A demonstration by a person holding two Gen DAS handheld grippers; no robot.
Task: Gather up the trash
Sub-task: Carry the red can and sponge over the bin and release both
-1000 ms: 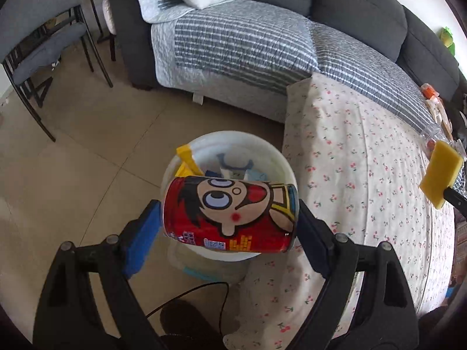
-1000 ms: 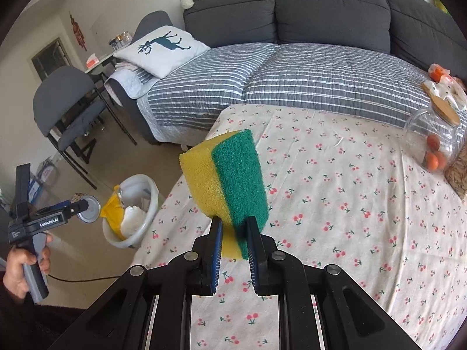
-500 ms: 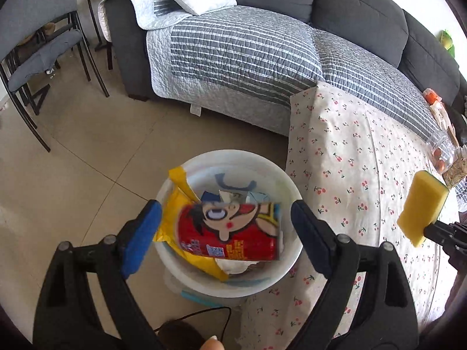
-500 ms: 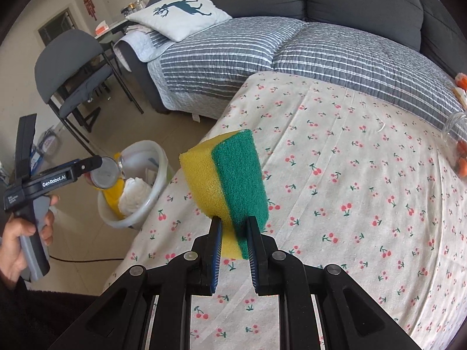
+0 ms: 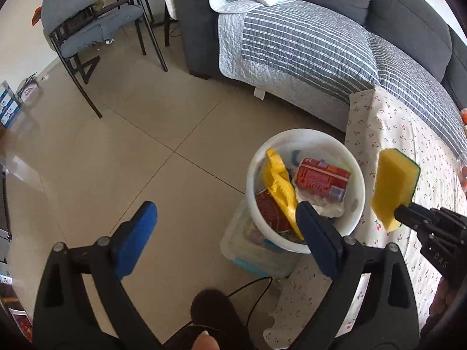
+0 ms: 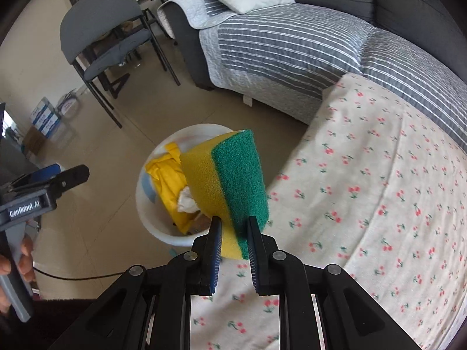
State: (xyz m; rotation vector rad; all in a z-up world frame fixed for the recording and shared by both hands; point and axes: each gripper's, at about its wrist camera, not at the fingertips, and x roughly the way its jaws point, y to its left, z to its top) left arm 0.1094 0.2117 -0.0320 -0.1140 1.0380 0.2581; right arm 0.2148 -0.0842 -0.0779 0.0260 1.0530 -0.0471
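A white bin [image 5: 359, 192] stands on the floor beside the cherry-print table. Inside it lie a red cartoon can [image 5: 321, 179], a yellow wrapper [image 5: 278, 186] and crumpled paper. My left gripper [image 5: 226, 233] hangs over the floor just left of the bin; its jaws are opening and nothing is between them. My right gripper [image 6: 233, 224] is shut on a yellow-and-green sponge [image 6: 227, 180], held upright above the table's edge next to the bin [image 6: 146, 204]. From the left wrist the sponge [image 5: 394, 180] shows right of the bin.
A grey sofa under a striped blanket [image 5: 306, 46] runs along the back. A grey chair [image 5: 93, 29] stands at the far left. The cherry-print cloth [image 6: 379, 204] covers the table. A clear plastic box [image 5: 256, 250] sits under the bin, a black cable [image 5: 248, 288] beside it.
The red can left my left gripper and dropped into the bin; that gripper then swung left. My right gripper carried the sponge from over the table toward the bin.
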